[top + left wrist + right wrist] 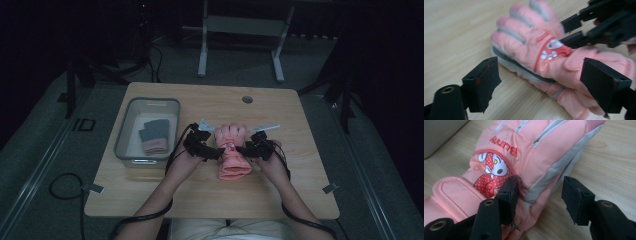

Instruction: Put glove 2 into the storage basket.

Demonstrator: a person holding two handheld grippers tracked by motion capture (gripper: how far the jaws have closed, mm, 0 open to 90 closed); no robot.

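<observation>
Glove (233, 150) lay pink on table (280, 190), mid-front, between both grippers | left gripper (541, 85) wide, straddling cuff | right gripper (539, 195) wide, one jaw pressing glove's edge | risk: shallow bite on padded edge could slip; bin (122, 135) near.

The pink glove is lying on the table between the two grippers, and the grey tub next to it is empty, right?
Not quite. The grey tub is not empty: the high view shows a dark grey glove with a pink cuff inside it. The rest holds: the pink glove lies on the table between the two grippers.
</observation>
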